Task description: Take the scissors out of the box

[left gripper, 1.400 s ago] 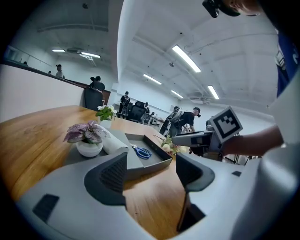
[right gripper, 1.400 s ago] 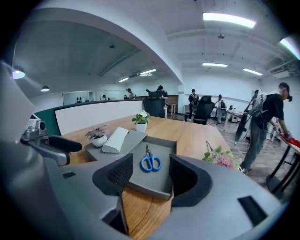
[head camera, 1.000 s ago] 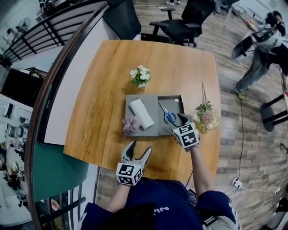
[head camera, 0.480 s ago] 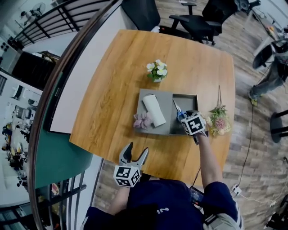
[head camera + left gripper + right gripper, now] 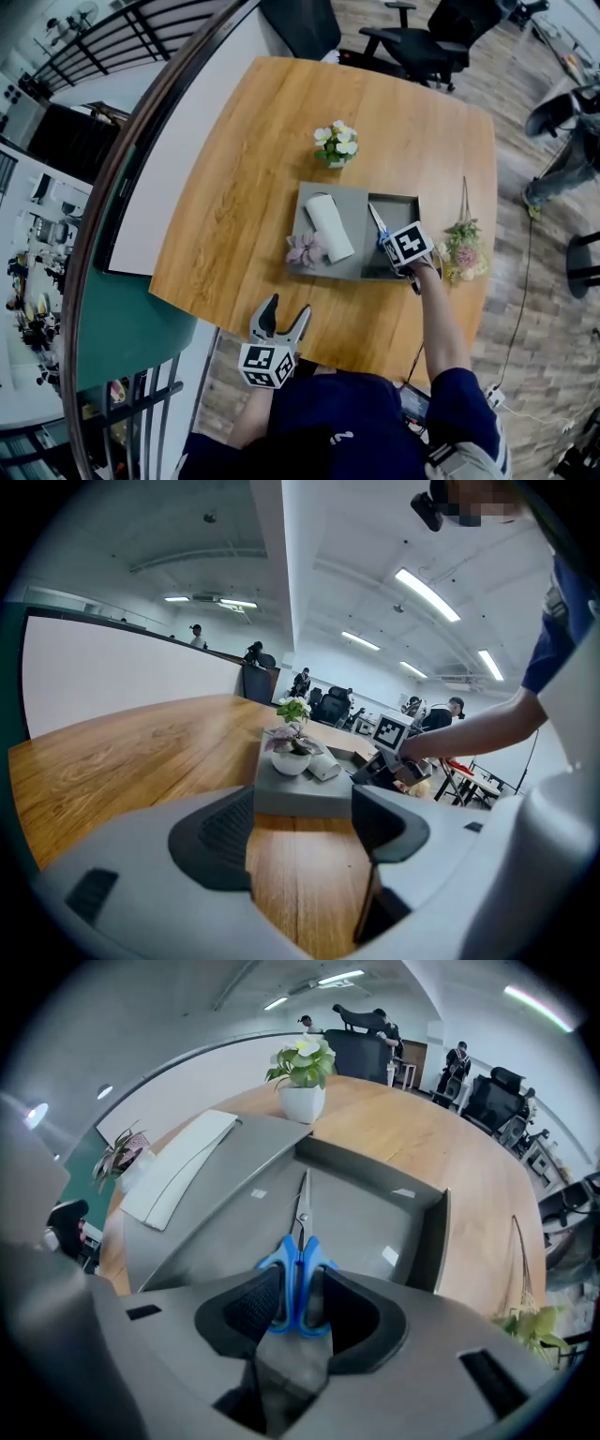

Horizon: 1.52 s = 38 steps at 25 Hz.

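Blue-handled scissors lie in the open grey box, blades pointing to its far wall. My right gripper points steeply down into the box. Its jaws have just been closing, and both pads now press on the handle loops. In the head view its marker cube hides the fingertips of the right gripper; the scissors show beside it in the box. My left gripper hangs open near the table's front edge, nothing between its fingers, and looks toward the box.
A white roll and a pink flower lie on the flat grey part left of the box. A small white potted plant stands behind it. A dried bouquet lies at the right. Office chairs stand beyond the table.
My right gripper has sunk into the box and tipped down over the scissors' handles, its jaws narrowing onto them. The left gripper has shifted a little along the table's front edge.
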Each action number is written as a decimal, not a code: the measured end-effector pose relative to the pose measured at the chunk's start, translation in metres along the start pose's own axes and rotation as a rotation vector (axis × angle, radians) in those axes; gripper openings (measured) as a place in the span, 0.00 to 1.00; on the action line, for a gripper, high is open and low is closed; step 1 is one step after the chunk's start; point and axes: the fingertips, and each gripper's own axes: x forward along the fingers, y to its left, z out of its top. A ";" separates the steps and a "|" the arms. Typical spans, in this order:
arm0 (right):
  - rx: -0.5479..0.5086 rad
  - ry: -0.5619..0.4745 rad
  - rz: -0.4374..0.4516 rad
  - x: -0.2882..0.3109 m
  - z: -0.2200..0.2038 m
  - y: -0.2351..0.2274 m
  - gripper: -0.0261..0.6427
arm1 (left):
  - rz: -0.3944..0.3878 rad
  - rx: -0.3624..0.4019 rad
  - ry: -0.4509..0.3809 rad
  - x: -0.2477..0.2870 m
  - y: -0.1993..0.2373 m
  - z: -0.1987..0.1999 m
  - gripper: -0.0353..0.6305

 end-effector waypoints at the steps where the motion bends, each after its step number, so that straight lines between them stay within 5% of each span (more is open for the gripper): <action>1: 0.003 0.014 0.014 0.001 0.000 0.000 0.27 | 0.001 -0.004 0.001 0.000 0.001 -0.001 0.54; 13: 0.024 0.009 -0.015 0.000 -0.003 -0.007 0.18 | -0.009 0.008 0.015 -0.004 -0.004 -0.007 0.53; 21: 0.048 -0.135 -0.040 -0.022 0.007 0.003 0.18 | -0.035 0.035 0.000 -0.007 -0.007 0.002 0.53; 38: 0.009 -0.426 -0.266 -0.107 0.015 0.021 0.18 | -0.130 0.066 -0.013 -0.016 -0.020 -0.006 0.52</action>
